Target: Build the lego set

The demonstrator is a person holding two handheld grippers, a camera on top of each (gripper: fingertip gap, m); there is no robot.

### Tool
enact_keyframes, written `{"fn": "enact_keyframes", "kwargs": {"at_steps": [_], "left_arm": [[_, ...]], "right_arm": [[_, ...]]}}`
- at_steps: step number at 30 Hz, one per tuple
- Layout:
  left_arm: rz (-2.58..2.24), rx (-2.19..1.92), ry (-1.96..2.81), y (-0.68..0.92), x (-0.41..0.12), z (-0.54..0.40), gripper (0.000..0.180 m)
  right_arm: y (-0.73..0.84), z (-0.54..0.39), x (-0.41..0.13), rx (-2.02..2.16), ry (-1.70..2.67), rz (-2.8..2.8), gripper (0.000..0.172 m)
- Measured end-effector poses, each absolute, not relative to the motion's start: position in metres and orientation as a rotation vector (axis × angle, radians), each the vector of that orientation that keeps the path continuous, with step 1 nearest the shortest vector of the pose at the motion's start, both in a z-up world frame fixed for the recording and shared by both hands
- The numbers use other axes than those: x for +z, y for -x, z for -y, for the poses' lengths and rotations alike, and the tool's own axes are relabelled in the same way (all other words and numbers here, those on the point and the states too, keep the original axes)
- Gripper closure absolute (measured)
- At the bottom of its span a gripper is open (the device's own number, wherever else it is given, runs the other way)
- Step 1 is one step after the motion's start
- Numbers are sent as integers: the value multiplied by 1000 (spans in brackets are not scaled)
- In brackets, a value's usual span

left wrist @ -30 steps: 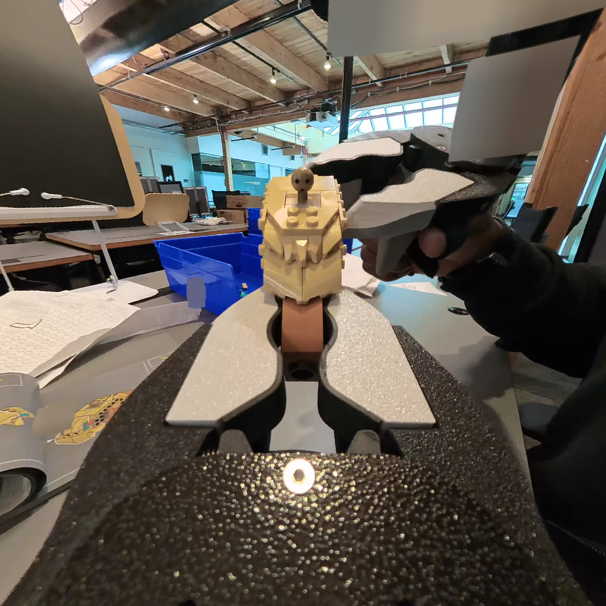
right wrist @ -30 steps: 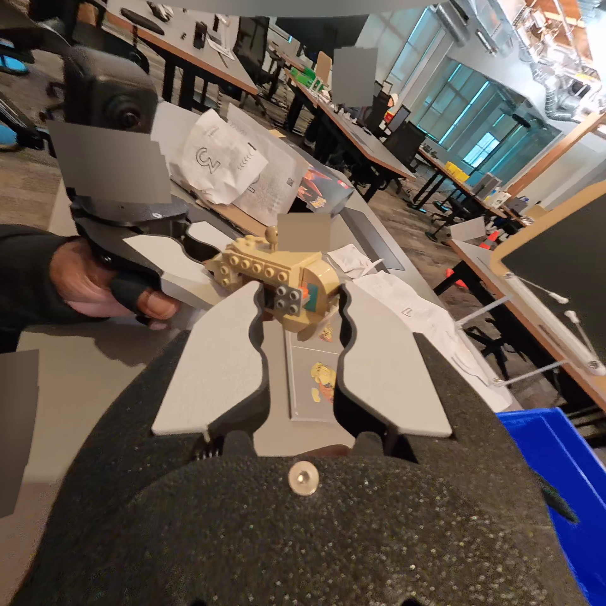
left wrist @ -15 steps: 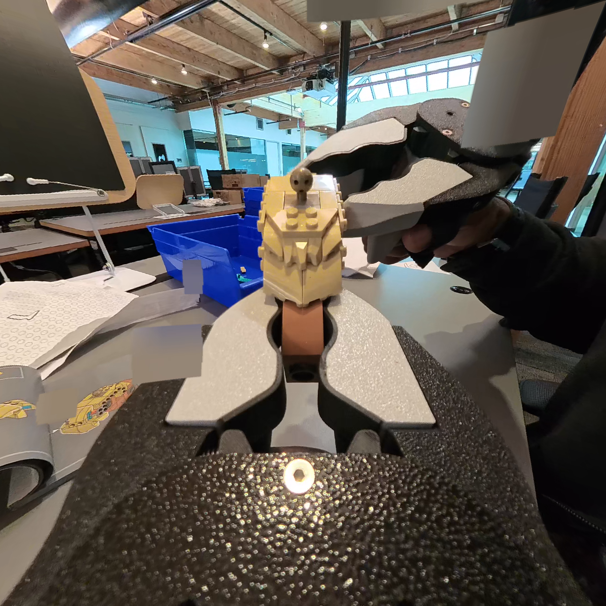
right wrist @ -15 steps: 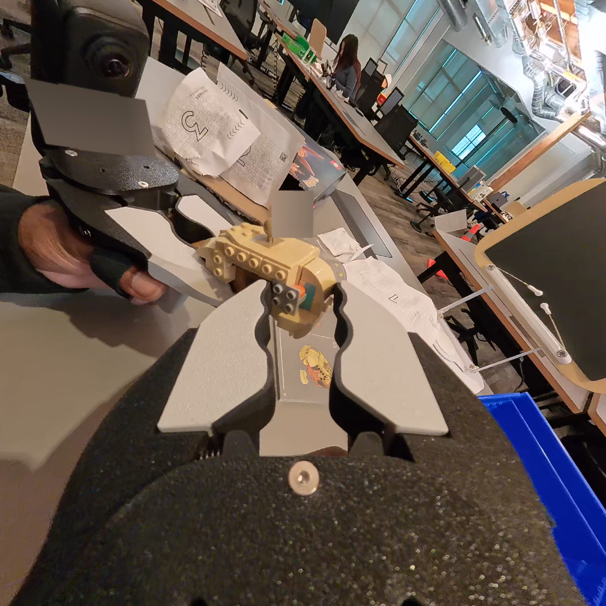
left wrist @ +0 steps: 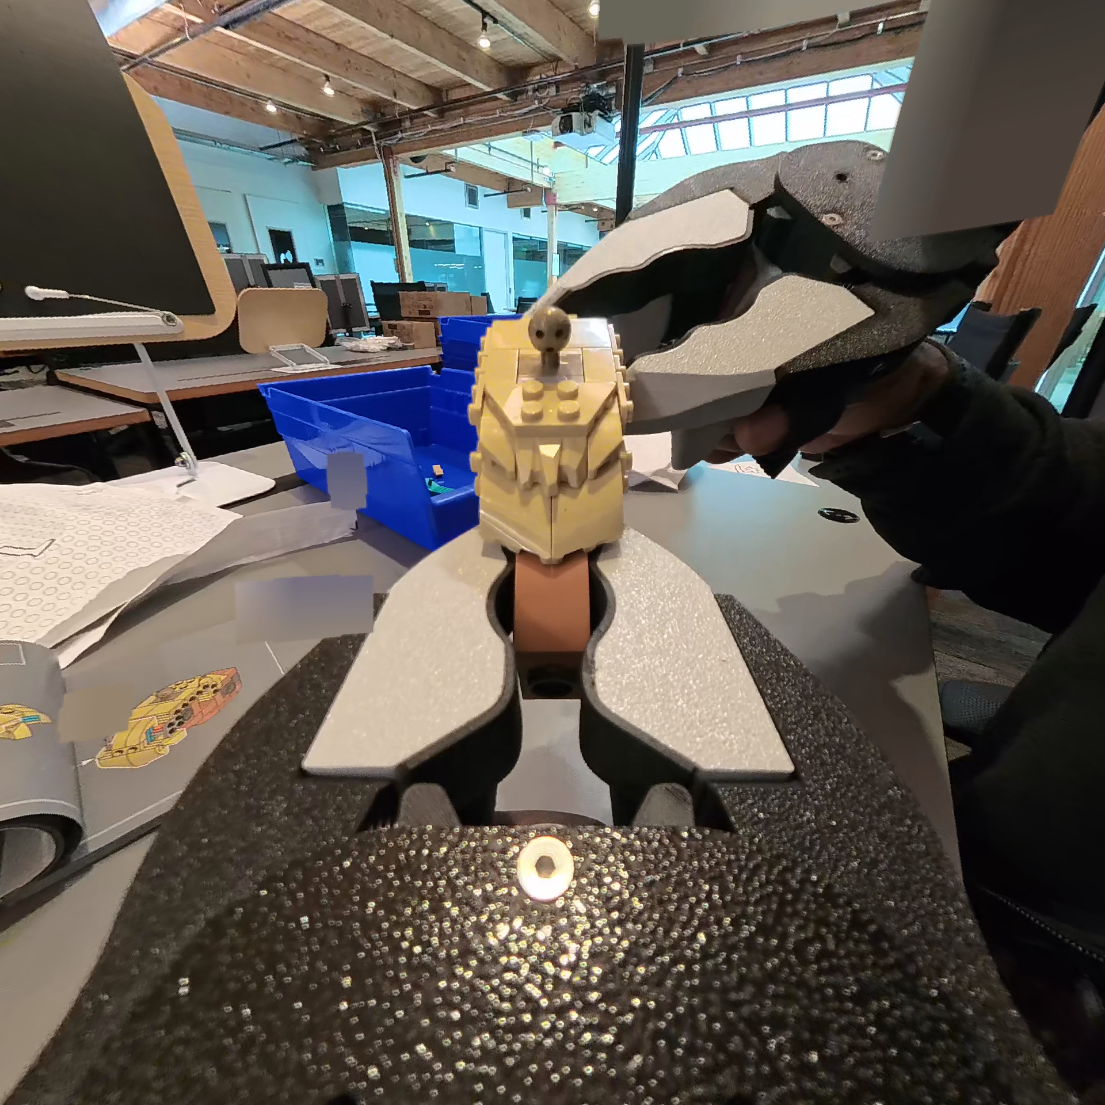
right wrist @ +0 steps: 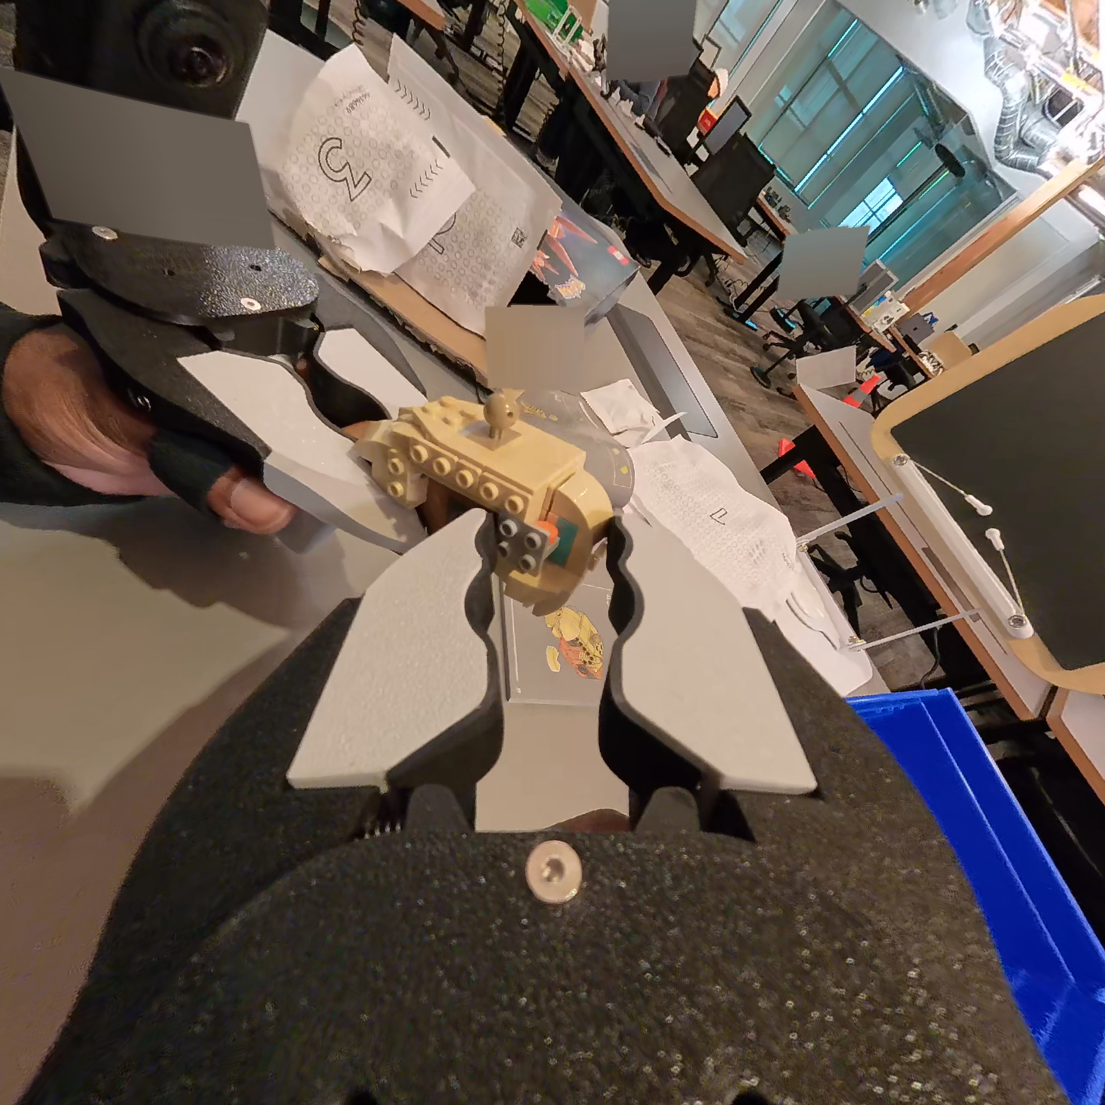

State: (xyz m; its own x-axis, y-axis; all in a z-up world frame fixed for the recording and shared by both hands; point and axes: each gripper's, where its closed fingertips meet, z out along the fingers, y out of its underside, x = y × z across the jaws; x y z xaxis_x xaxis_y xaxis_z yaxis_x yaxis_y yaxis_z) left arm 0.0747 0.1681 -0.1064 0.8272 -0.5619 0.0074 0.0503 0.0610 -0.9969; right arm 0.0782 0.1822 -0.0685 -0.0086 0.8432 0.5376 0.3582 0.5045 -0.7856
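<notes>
Two handheld grippers meet on one tan brick model (left wrist: 550, 454), held up above a grey table (left wrist: 759, 556). The left gripper (left wrist: 551, 598) has its two fingers narrowed onto the single brown block at the model's near underside, both pads pressed on that block. The right gripper (right wrist: 547, 559) comes in from the right; its two fingers (right wrist: 418, 628) stand at a medium spread around the model's rounded rear end, where one grey four-stud plate sits, and they appear closed on it. One ball-topped lever stands on the model's top. Far left of the model sits one blue bin (left wrist: 371, 442) with a few loose bricks inside. Near left lie one open instruction booklet (left wrist: 137, 729) and several dotted white paper bags (left wrist: 89, 550).
</notes>
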Motion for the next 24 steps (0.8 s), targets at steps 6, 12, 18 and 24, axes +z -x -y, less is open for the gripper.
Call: {"fn": "enact_keyframes", "kwargs": {"at_steps": [6,12,18,24], "left_arm": [[-426,-503,1427,-75,-104,-167,163],[-342,-578,1371,-66,-95,-168,163],[-345,-596,1391,-66,-98,-169,163],[-380,-551,1405,-69,-101,-168,163]], "right_arm": [[-77,-180,-65,606,1056,1564,136],[-75,-174,-54,802,1088,1454,128],[-72,-177,-56,757,1074,1391,127],[-72,-180,-59,661,1035,1404,139]]}}
